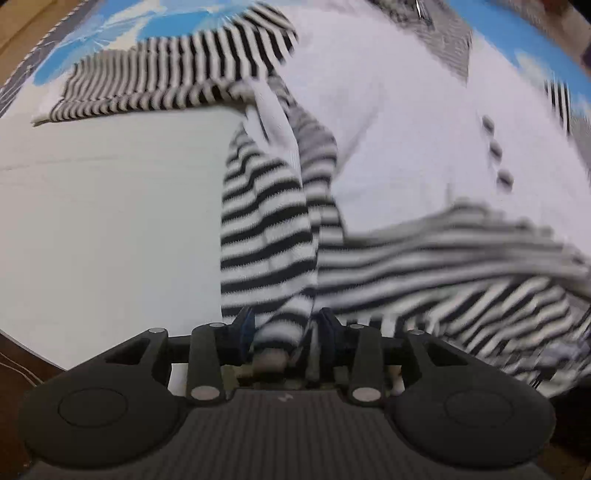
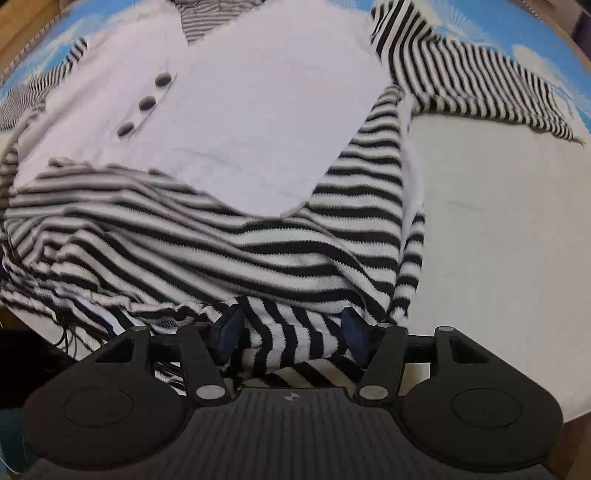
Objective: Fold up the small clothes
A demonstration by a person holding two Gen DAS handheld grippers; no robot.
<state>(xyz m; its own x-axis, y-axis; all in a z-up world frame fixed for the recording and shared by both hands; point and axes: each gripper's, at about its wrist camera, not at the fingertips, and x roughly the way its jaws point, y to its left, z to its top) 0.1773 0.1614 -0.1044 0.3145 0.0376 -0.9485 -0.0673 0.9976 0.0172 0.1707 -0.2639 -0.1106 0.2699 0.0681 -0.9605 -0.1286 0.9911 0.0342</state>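
A small black-and-white striped top with a plain white front panel [image 1: 406,122] and three grey buttons [image 2: 147,102] lies on a white surface. My left gripper [image 1: 283,328] is shut on the striped hem corner [image 1: 266,236] and lifts it, pulling the fabric into a taut ridge. In the right wrist view the same top [image 2: 258,122] spreads ahead, its striped lower part [image 2: 184,236] bunched in folds. My right gripper [image 2: 290,332] has its jaws partly apart, with striped hem fabric [image 2: 288,339] lying between the fingers. One striped sleeve [image 2: 480,85] stretches out to the side.
The top rests on a white board [image 1: 103,229] laid over a blue patterned cloth [image 1: 122,26]. The board's rounded front edge [image 1: 33,347] is close to the left gripper. Bare white board [image 2: 498,240] lies to the right of the garment.
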